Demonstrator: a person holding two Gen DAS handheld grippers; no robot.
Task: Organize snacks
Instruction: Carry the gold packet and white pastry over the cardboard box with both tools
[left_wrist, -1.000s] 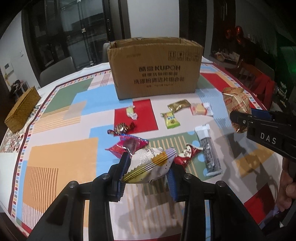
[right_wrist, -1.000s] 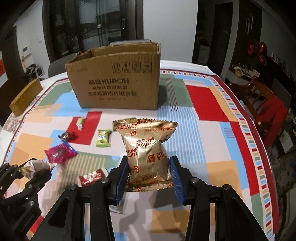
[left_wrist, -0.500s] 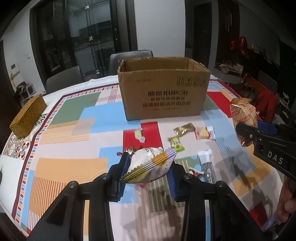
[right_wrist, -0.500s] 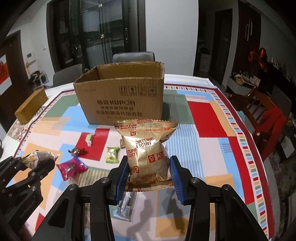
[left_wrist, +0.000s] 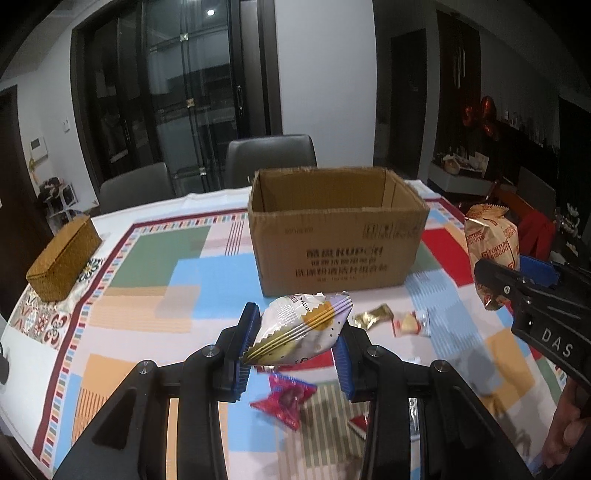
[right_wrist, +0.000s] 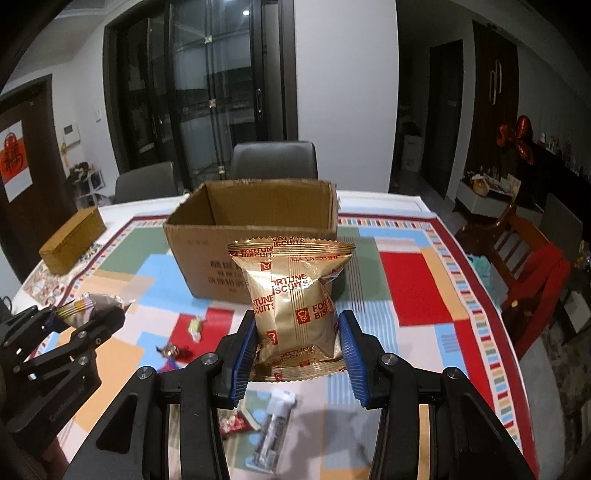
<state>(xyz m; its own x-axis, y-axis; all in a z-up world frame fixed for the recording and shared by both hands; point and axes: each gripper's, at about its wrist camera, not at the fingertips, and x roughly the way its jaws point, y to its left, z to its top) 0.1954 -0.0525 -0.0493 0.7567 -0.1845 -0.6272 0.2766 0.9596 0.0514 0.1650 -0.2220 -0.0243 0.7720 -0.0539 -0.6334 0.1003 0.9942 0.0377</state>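
Note:
My left gripper (left_wrist: 295, 350) is shut on a white and silver snack packet (left_wrist: 301, 328), held above the table in front of the open cardboard box (left_wrist: 336, 243). My right gripper (right_wrist: 297, 350) is shut on a gold Fortune Biscuits bag (right_wrist: 293, 299), held upright in front of the same box (right_wrist: 207, 258). The gold bag also shows at the right of the left wrist view (left_wrist: 491, 247). Small wrapped snacks lie on the table: a red packet (left_wrist: 286, 400), a gold candy (left_wrist: 371, 315), a yellow biscuit packet (left_wrist: 410, 323), a grey stick pack (right_wrist: 273, 428).
The table wears a colourful patchwork cloth (left_wrist: 147, 295). A woven brown box (left_wrist: 62, 258) stands at the left edge. Grey chairs (left_wrist: 271, 162) stand behind the table, a red wooden chair (right_wrist: 532, 273) to its right.
Both grippers have risen and moved toward the box with their packets still held. The box's open top now shows.

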